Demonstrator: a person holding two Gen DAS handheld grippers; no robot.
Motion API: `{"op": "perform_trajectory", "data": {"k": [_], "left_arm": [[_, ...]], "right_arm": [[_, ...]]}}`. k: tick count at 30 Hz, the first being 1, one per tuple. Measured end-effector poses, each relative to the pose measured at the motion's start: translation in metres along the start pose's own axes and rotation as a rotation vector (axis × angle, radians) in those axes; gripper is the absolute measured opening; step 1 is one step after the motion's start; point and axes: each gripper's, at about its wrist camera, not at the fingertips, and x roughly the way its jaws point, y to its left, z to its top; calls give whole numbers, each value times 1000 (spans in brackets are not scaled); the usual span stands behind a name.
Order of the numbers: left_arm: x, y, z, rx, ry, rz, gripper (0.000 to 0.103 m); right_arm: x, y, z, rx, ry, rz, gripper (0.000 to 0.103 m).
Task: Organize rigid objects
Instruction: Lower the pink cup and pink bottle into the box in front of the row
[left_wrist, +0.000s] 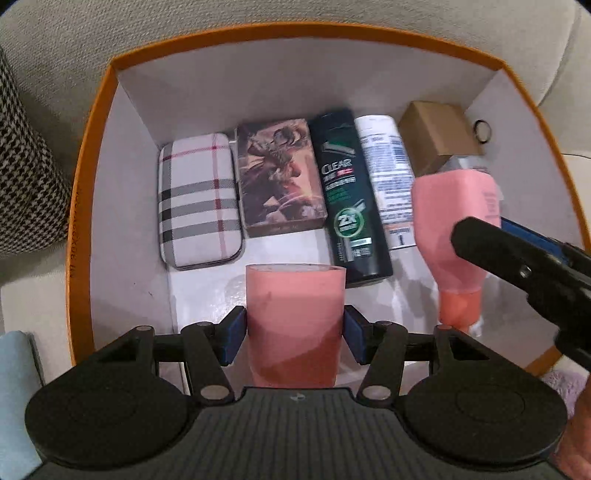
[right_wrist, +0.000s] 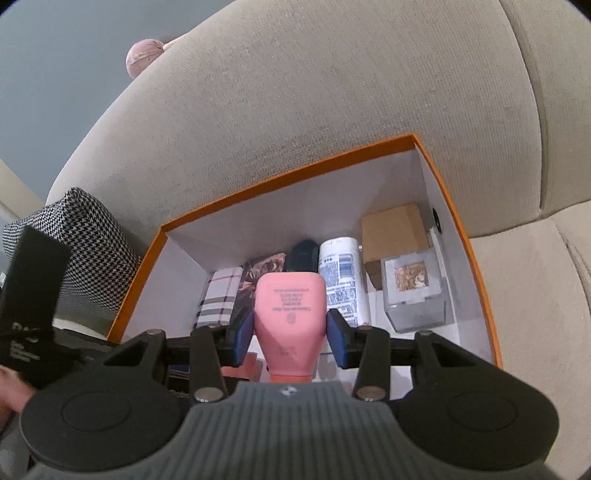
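Jaws of the left gripper (left_wrist: 295, 334) clasp a pink cup (left_wrist: 294, 325) over the orange box (left_wrist: 88, 206); those of the right gripper (right_wrist: 290, 334) grip a pink bottle (right_wrist: 290, 314) upside down, cap towards the box floor, beside the white can (left_wrist: 386, 177) and green shampoo bottle (left_wrist: 347, 195) lying there.

The pink bottle (right_wrist: 290, 317) hides most of the green bottle (right_wrist: 303, 253) behind it. Its label print is too blurred to read. A grey box (right_wrist: 413, 295) covers the near part of the carton (right_wrist: 393, 230).
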Motion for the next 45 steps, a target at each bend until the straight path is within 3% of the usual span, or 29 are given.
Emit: {"op": "perform_trajectory", "data": {"k": [5, 9, 11, 12, 15, 19, 26, 38, 45], "left_arm": [[0, 1, -5, 13, -10, 26, 72], [-18, 13, -15, -20, -62, -33, 75], [-37, 20, -23, -42, -133, -94, 73], [-49, 25, -29, -60, -186, -118, 68], [-82, 43, -44, -113, -358, -191, 69], [-99, 72, -50, -202, -464, -139, 68], [-92, 107, -58, -297, -444, -184, 62], [-75, 128, -74, -381, -433, -295, 55], [-79, 147, -91, -413, -436, -338, 53]], "right_arm": [[3, 1, -6, -1, 27, 10, 44], [8, 7, -9, -8, 47, 2, 44], [9, 9, -10, -12, 51, -3, 44], [9, 11, -10, -15, 51, -4, 44], [10, 21, -8, -40, 48, -17, 44], [19, 40, -3, -94, 54, -76, 44], [45, 64, 0, -173, 110, -152, 44], [67, 84, -14, -45, 219, -102, 44], [83, 93, -18, -46, 245, -163, 44]]}}
